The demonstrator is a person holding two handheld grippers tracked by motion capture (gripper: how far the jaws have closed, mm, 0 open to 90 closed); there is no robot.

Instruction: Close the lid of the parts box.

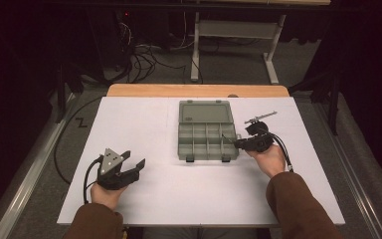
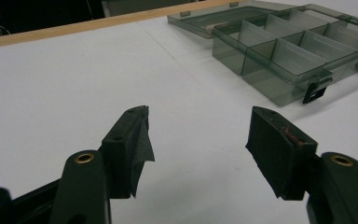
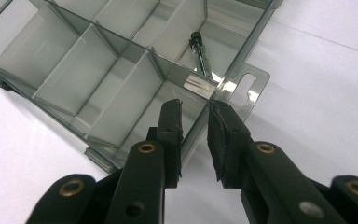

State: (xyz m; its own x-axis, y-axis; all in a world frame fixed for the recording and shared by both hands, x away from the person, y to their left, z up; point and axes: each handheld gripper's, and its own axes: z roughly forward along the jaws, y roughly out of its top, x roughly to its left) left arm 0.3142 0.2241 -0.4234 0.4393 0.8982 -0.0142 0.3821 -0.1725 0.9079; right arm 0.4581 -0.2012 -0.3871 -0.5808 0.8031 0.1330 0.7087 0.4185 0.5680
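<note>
The left gripper point(image 1: 133, 163) is resting low at the lower left of the high view, its jaws spread wide with nothing between them, and the person's left hand point(image 1: 105, 193) is gripping it from behind. In the left gripper view its two padded jaws are standing far apart over the bare white table point(image 2: 65, 93).

The right gripper point(image 1: 238, 143) is sitting at the right of centre in the high view, held by the right hand point(image 1: 268, 160), with its tips at the right edge of the compartment box point(image 1: 206, 140). In the right gripper view the jaws are standing narrowly apart, straddling the box's clear side wall point(image 3: 193, 128) at centre frame; whether the pads are touching the wall is hard to tell.

The box is lying open in the middle of the table, its lid point(image 1: 204, 112) folded flat toward the far edge. A small dark screw-like part point(image 3: 200, 53) is lying in the compartment at the upper centre of the right gripper view. A thin metal tool point(image 1: 260, 117) is lying on the table just above the right gripper in the high view.
</note>
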